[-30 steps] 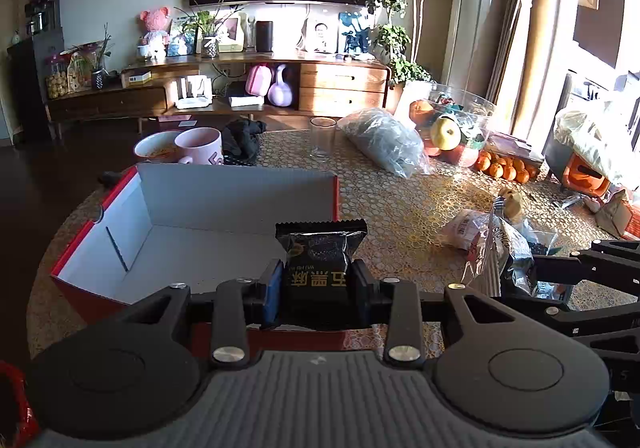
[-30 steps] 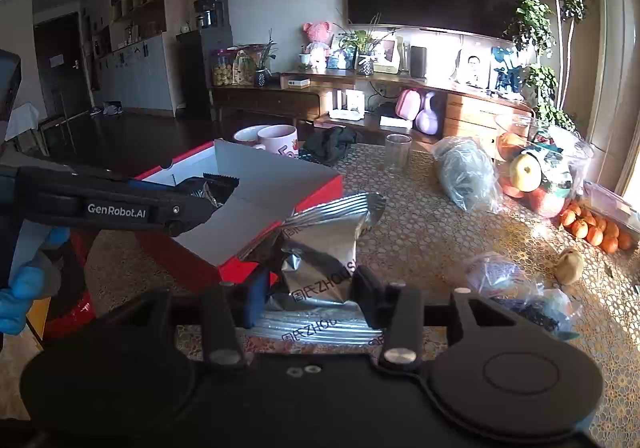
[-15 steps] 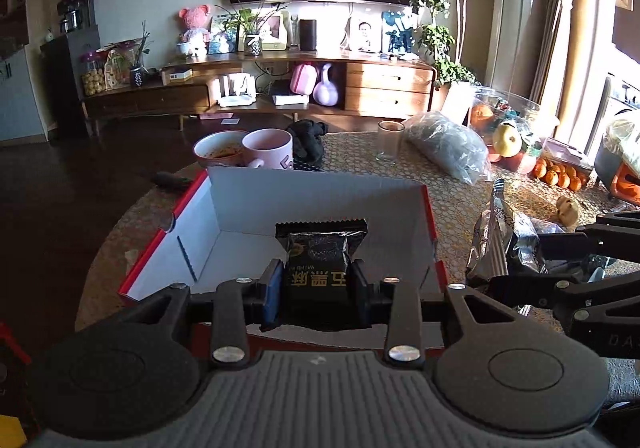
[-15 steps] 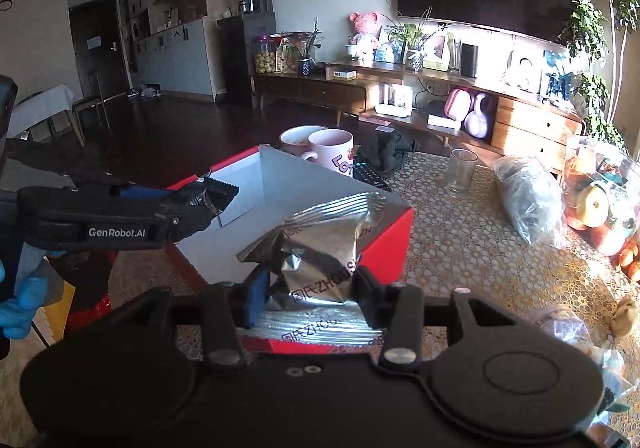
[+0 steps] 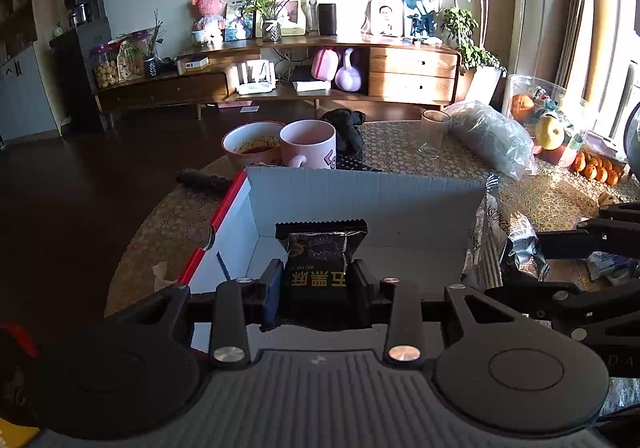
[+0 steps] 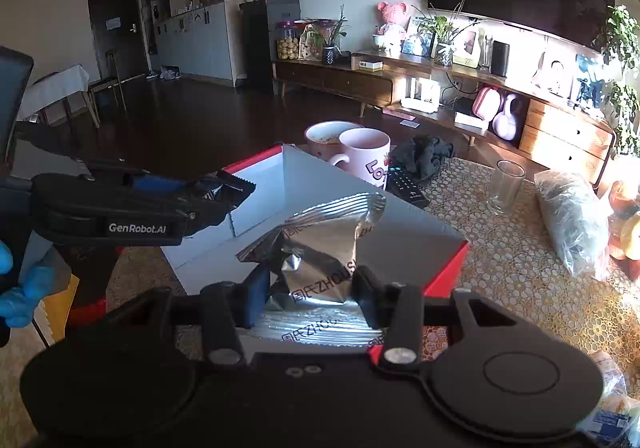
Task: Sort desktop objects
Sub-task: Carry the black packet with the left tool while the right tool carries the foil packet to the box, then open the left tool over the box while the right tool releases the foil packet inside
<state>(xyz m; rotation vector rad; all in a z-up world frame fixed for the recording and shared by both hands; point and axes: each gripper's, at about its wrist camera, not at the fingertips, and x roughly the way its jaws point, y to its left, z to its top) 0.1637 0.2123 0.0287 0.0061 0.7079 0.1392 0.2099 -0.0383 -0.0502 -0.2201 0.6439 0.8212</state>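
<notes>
The left gripper (image 5: 318,284) is clamped on a black snack packet (image 5: 320,252). The packet stands upright between the pads, its long axis running away from the camera, its crimped top edge pointing toward the far wall of the box (image 5: 360,192). In the left wrist view the packet sits at centre frame, over the box's white interior and inside its near edge.

The right gripper (image 6: 310,288) is clamped on a silver foil bag (image 6: 316,244). The bag is crumpled and tilted. Its long axis runs from the pads at lower centre up toward the right of the frame, where its ribbed seal points at the far wall of the box. In the right wrist view the bag overlaps the box's right-hand corner, next to the red outer wall at centre right.

Key relation: both held items lie above the box opening, with the box floor below and ahead of each pair of jaws. The left gripper appears to be further inside the opening; the right gripper is nearer the right-hand rim. In the right wrist view the left gripper enters from the left, its tip over the box's left side, well apart from the foil bag.

Judgement: the step in hand is delivery into the box. The next move is likely to be a lowering and a release; the foil bag may need to go further inward to clear the rim.

A pink mug (image 6: 366,154) and a bowl (image 5: 252,142) stand just behind the box.
</notes>
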